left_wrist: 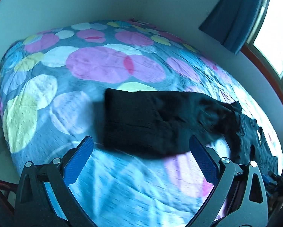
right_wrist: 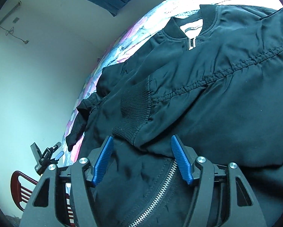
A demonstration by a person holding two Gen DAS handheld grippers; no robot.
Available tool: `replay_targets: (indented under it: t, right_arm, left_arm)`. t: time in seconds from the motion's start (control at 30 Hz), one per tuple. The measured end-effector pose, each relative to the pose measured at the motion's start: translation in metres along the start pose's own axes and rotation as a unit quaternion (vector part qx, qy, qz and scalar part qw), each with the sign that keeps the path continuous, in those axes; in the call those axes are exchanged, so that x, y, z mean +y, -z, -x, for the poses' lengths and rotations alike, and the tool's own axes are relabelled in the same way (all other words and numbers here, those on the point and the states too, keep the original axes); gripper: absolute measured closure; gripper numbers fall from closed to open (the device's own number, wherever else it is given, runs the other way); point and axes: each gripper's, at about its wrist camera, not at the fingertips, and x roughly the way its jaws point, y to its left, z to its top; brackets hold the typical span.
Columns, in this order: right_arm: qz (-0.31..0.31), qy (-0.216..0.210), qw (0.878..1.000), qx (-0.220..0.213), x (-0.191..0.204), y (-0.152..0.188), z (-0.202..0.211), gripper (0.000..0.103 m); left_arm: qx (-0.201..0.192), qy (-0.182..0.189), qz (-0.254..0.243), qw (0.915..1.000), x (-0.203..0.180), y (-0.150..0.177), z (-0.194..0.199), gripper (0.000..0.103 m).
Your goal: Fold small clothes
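A small black zip jacket lies on a bed with a spotted quilt. In the right wrist view its ribbed collar points away and a sleeve with a ribbed cuff is folded across the front. My right gripper is open, just above the jacket near that cuff, holding nothing. In the left wrist view the jacket's ribbed hem lies just beyond my left gripper, which is open and empty above the quilt.
A white wall runs along the bed's far side. A blue curtain and bright window are at the right. A red wooden chair stands beside the bed, low left in the right wrist view.
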Motion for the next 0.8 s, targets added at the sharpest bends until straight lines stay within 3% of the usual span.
replay_targets:
  t: [0.2,0.37,0.53,0.73,0.8]
  right_arm:
    - [0.006,0.004,1.0,-0.003,0.003,0.0,0.0,0.036]
    - [0.005,0.003,1.0,-0.003,0.003,0.001,-0.001,0.036]
    - [0.002,-0.002,1.0,-0.005,0.001,0.001,-0.001,0.035]
    - [0.006,-0.006,1.0,-0.008,0.002,0.001,-0.002,0.031]
    - [0.005,-0.008,1.0,-0.008,0.001,0.0,-0.002,0.031]
  left_arm:
    - [0.051,0.063,0.023,0.9964,0.022,-0.014,-0.036,0.002]
    - [0.053,0.127,0.054,0.989,0.029,-0.028,-0.058,0.002]
    - [0.035,0.164,0.062,0.9839,0.039,-0.023,-0.055,0.002]
    - [0.06,0.13,0.018,0.9895,0.024,-0.025,-0.059,0.003]
    - [0.065,0.085,0.008,0.9942,0.017,-0.027,-0.06,0.015]
